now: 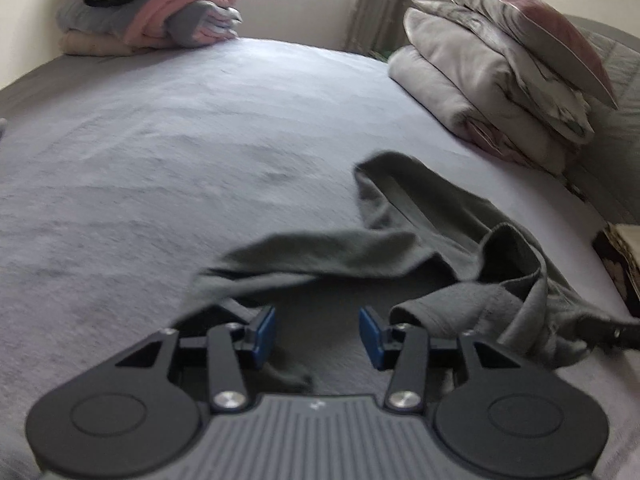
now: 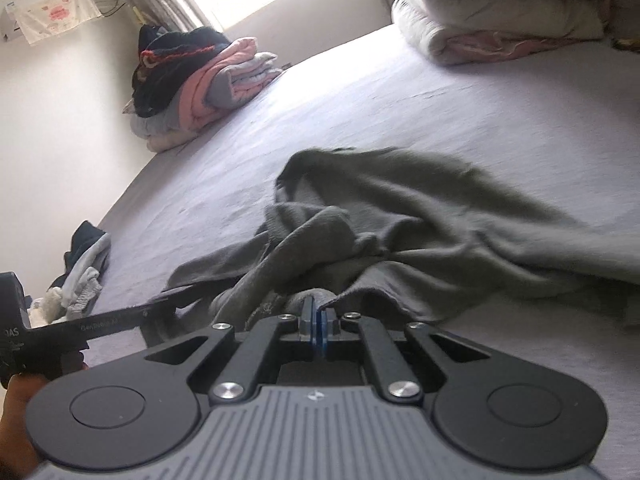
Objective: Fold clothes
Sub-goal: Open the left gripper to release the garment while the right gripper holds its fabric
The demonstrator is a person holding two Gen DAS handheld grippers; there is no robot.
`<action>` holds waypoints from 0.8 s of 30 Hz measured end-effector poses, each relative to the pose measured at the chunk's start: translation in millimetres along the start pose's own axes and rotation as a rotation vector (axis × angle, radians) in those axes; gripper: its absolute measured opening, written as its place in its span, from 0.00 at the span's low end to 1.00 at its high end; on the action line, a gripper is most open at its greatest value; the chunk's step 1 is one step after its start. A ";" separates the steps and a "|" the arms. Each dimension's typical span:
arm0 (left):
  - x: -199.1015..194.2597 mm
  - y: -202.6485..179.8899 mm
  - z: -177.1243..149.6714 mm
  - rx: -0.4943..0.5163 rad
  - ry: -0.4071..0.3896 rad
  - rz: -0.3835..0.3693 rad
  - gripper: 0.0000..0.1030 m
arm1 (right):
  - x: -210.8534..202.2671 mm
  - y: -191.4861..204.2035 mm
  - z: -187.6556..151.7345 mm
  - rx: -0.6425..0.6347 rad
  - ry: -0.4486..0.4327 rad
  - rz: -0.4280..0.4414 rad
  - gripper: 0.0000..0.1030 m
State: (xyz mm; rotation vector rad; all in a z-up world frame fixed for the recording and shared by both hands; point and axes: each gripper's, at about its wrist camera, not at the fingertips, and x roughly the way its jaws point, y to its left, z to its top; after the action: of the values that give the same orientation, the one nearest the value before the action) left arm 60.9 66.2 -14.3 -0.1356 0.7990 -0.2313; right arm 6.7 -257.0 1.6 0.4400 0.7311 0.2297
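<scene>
Pinching a bunched edge of the grey garment [image 2: 400, 232] with my right tool [image 2: 318, 322], clenched at lower centre, presumably to lift and spread it. Left tool [image 1: 316, 330] stands released, nothing between its pads. Garment lies crumpled mid-bed [image 1: 160, 140]; folded stacks [image 1: 152, 20] upper left by the window, bedding [image 1: 480, 68] upper right.

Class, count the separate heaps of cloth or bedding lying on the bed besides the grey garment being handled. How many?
3: a stack in the far corner by the window, folded bedding at the head, a small heap at the bed's left edge. Others may be hidden.
</scene>
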 end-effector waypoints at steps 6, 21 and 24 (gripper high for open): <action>9.6 -15.0 -6.0 -0.010 0.048 -0.074 0.46 | -20.4 -40.7 0.1 0.059 -0.015 -0.086 0.03; 26.2 -93.6 -23.9 0.155 0.072 -0.292 0.46 | -4.2 -89.5 -19.8 0.115 0.092 -0.195 0.03; 29.2 -103.7 -26.2 0.156 0.072 -0.338 0.46 | -4.9 -88.4 -21.0 0.104 0.093 -0.188 0.03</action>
State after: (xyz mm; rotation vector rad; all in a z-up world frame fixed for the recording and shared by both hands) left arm 45.7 -42.3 -31.1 -0.1155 0.8242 -0.6195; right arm -6.7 -330.5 -50.3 0.4579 0.8733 0.0358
